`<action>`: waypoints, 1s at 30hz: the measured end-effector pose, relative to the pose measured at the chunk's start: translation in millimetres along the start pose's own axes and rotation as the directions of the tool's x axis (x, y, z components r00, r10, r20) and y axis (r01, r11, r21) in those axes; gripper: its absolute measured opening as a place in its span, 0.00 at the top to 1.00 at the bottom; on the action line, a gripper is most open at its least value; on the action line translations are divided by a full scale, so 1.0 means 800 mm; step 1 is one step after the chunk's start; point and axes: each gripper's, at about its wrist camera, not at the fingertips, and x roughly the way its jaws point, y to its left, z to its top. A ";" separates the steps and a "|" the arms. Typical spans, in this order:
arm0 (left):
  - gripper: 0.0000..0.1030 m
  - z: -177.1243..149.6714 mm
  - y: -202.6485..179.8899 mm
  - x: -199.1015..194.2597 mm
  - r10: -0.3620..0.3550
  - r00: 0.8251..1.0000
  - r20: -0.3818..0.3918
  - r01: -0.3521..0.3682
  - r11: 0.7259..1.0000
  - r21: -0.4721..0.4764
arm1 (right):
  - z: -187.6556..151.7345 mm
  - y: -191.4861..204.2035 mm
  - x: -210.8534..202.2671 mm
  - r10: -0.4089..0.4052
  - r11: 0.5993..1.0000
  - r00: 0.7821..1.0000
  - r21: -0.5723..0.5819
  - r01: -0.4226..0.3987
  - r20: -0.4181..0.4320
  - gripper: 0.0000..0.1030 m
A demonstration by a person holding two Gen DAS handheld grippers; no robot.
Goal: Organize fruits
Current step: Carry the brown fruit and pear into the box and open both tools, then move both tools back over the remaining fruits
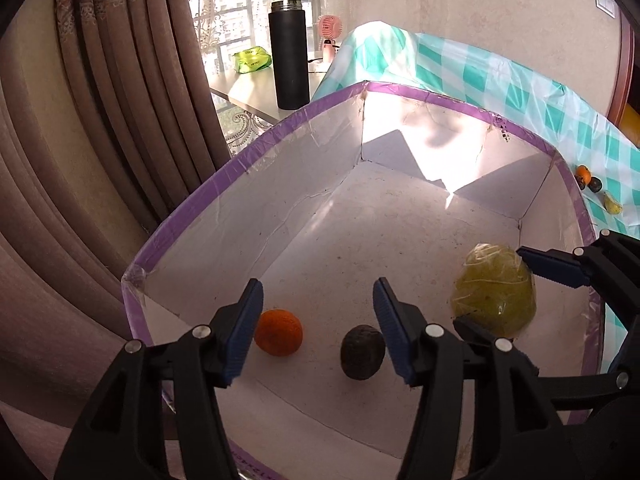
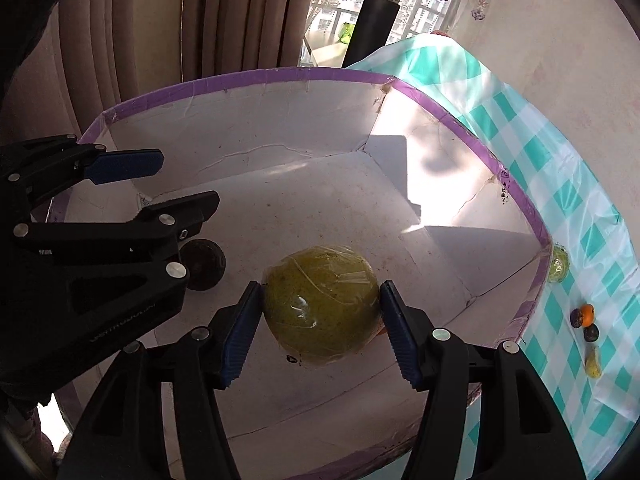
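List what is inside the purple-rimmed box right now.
Inside the box: an orange, a dark round fruit and a large green fruit in clear wrap between the right gripper's pads. The left gripper stands open. Gripper bodies cover the near floor.

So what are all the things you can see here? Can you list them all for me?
box: one, white inside with purple rim, on the checked cloth
orange: one, orange, on the box floor, left
dark round fruit: one, brown-black, on the box floor, middle
wrapped green fruit: one, yellow-green in clear film, in the box between the right pads
small fruits: several, orange, dark and yellow, on the cloth outside the box
tablecloth: one, teal and white checks
flask: one, black, on the far table
curtain: brown, left
left hand-held gripper: open, over the box
right hand-held gripper: around the wrapped green fruit
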 end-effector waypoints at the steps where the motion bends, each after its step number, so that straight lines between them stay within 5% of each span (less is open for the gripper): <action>1: 0.23 0.001 0.002 -0.002 -0.003 1.000 0.007 0.003 1.000 -0.013 | -0.001 -0.001 -0.002 -0.007 1.000 1.000 0.003 0.007 0.009 0.37; 13: 0.19 0.002 -0.002 -0.011 -0.004 1.000 0.018 0.005 1.000 -0.019 | -0.012 -0.037 -0.031 -0.027 0.993 0.995 0.113 0.016 0.093 0.33; 30: 0.11 0.006 -0.082 -0.068 0.018 0.994 0.109 -0.034 0.988 0.148 | -0.085 -0.153 -0.084 -0.086 0.923 0.971 0.385 -0.007 0.224 0.24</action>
